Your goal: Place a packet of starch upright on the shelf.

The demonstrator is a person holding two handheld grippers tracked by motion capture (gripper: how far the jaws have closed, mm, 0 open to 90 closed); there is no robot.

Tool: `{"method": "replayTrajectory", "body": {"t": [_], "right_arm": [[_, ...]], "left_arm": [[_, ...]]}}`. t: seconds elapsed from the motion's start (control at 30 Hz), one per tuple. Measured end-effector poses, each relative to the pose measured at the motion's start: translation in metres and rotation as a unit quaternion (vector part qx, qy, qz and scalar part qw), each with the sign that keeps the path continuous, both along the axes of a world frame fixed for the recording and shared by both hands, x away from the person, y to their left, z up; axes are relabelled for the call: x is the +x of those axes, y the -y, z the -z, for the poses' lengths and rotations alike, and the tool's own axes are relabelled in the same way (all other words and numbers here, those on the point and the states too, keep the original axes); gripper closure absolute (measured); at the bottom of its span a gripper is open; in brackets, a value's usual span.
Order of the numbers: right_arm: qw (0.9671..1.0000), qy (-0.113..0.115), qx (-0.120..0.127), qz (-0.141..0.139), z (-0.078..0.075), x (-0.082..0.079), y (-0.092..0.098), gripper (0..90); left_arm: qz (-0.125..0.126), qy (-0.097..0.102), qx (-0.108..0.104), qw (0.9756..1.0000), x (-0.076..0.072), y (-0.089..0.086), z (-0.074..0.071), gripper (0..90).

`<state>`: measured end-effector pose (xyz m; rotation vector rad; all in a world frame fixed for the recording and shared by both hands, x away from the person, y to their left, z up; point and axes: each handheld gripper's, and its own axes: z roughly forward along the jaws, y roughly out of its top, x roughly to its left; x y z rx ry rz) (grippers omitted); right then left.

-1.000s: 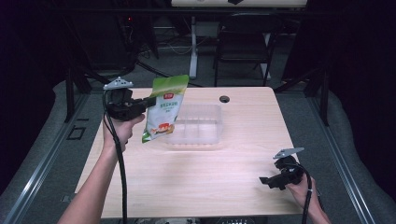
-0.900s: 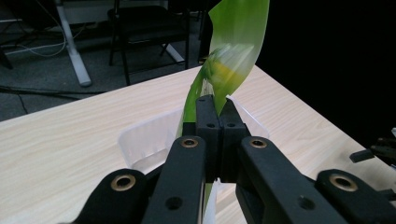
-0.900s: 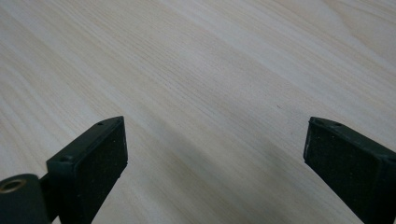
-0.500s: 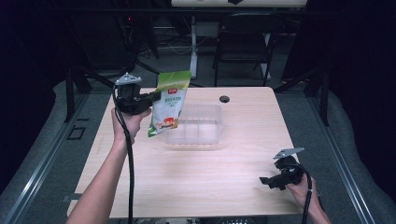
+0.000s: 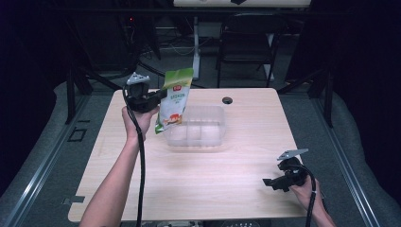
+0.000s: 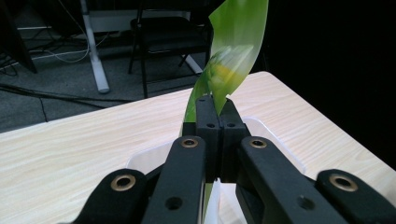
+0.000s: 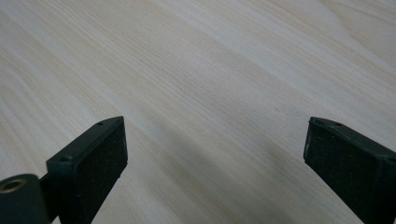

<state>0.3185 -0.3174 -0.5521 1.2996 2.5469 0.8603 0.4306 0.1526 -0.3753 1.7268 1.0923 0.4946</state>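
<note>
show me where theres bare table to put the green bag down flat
The wooden table is bare across its near half, between the clear container and the right gripper, and also right of the container. It is crowded at the container's left edge, where the left gripper holds the green bag.

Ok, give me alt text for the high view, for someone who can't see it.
The left gripper holds a green pouch upright over the left end of a clear tray on a wooden table. The right gripper rests open near the table's front right corner.

Left gripper (image 5: 153,100) raised, jaws clamped together; right gripper (image 5: 272,182) low, jaws wide apart.
</note>
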Motion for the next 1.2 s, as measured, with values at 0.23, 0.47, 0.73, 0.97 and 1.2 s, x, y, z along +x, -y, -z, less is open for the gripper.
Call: {"method": "replayTrajectory", "body": {"t": [0.23, 0.47, 0.73, 0.97, 1.2], "right_arm": [[1.0000, -0.003, 0.000, 0.000, 0.000, -0.002, 0.001, 5.6], [1.0000, 0.000, 0.004, 0.004, -0.001, -0.004, 0.001, 5.6], [1.0000, -0.001, 0.005, 0.005, 0.000, -0.005, 0.002, 5.6], [1.0000, -0.002, 0.003, 0.003, 0.000, -0.006, 0.002, 5.6], [1.0000, -0.006, 0.004, 0.000, 0.000, -0.006, 0.002, 5.6]], "left_arm": [[-0.012, 0.001, -0.017, 0.9998, 0.007, 0.003, 0.012, 90.0], [-0.024, 0.002, -0.031, 0.9992, 0.013, 0.009, 0.027, 90.0], [-0.037, 0.007, -0.050, 0.9980, 0.017, 0.012, 0.047, 90.0], [-0.058, 0.005, -0.058, 0.9966, 0.020, 0.011, 0.065, 90.0], [-0.059, -0.009, -0.059, 0.9965, 0.023, 0.010, 0.083, 90.0]]}}
